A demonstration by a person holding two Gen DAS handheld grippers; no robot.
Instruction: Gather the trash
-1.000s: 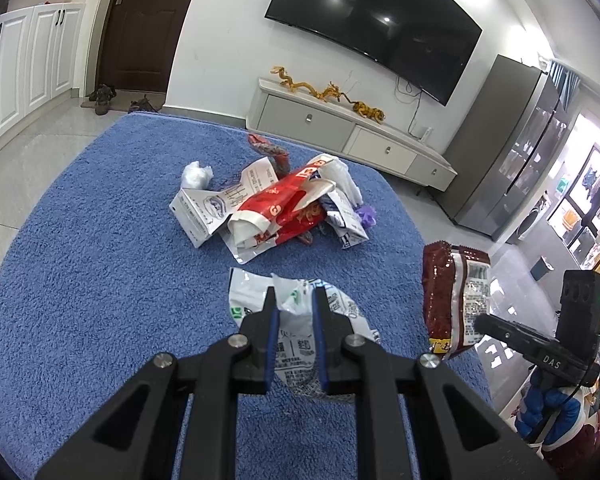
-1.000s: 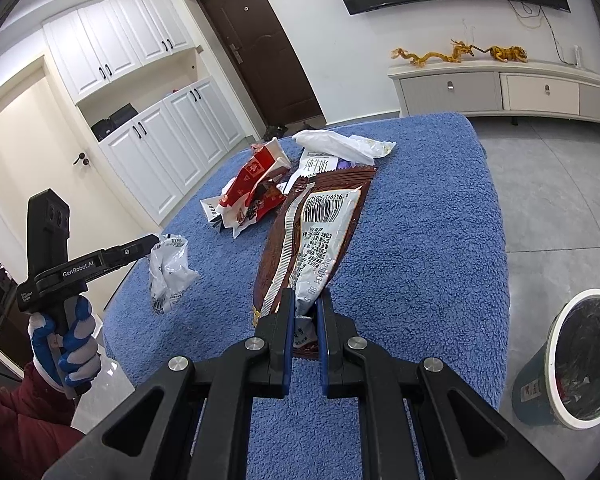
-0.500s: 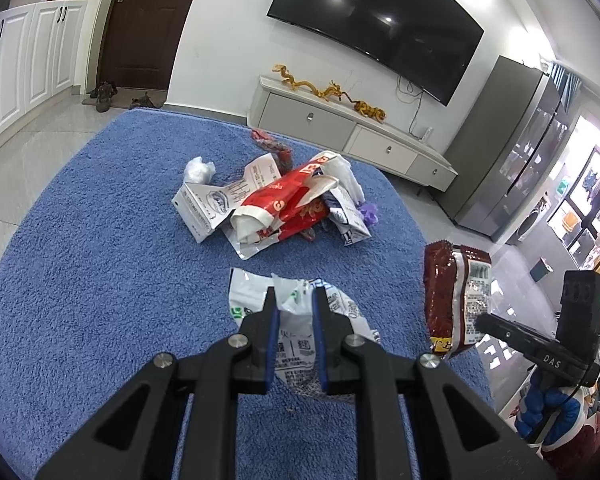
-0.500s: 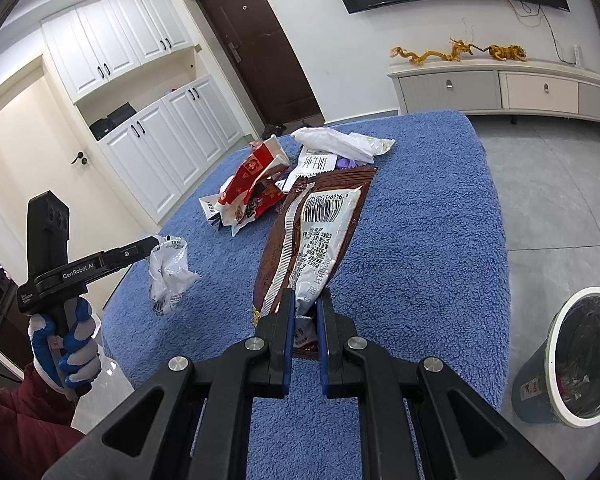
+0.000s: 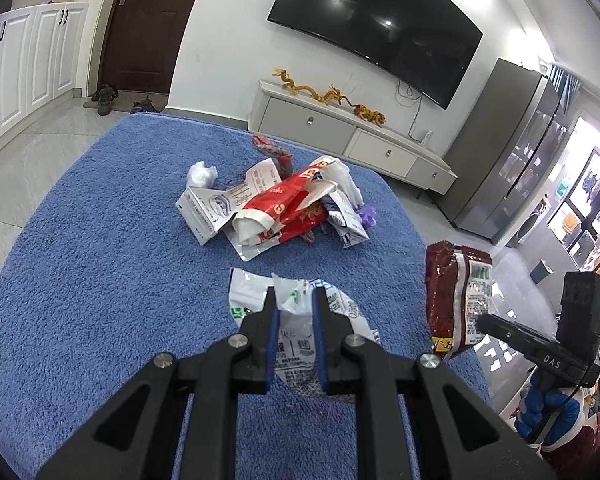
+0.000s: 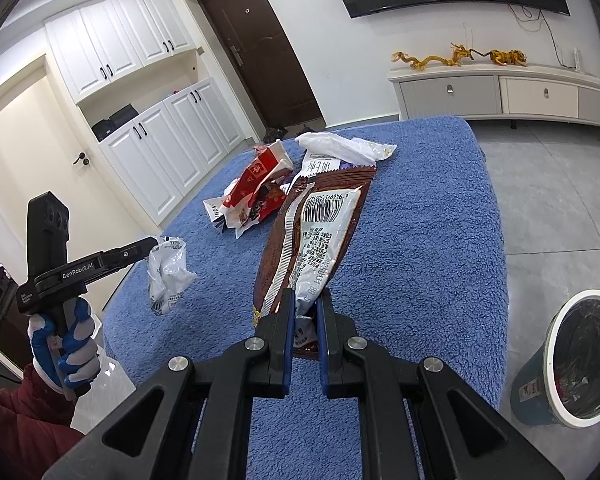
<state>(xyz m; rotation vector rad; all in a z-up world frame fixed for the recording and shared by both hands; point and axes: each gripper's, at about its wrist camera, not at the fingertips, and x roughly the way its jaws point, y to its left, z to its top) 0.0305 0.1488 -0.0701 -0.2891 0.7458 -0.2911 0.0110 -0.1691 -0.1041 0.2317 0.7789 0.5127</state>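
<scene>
My left gripper [image 5: 293, 300] is shut on a crumpled white plastic wrapper [image 5: 296, 344] and holds it above the blue rug [image 5: 100, 264]; the wrapper also shows in the right wrist view [image 6: 166, 272]. My right gripper [image 6: 305, 300] is shut on a dark red snack bag [image 6: 316, 240], which hangs at the right in the left wrist view [image 5: 456, 300]. A pile of trash [image 5: 276, 212], red and white wrappers and a white carton, lies on the rug ahead. A bin [image 6: 572, 356] with a white rim and a black liner stands on the floor at the right.
A white TV cabinet [image 5: 352, 140] with gold dragon ornaments stands against the far wall under a TV. White cupboards [image 6: 148, 152] and a dark door [image 6: 260, 48] are at the left. A grey tiled floor [image 6: 552, 208] lies around the rug.
Both grippers keep their hold. The left wrist view has shifted slightly towards the pile; the right one has hardly moved.
</scene>
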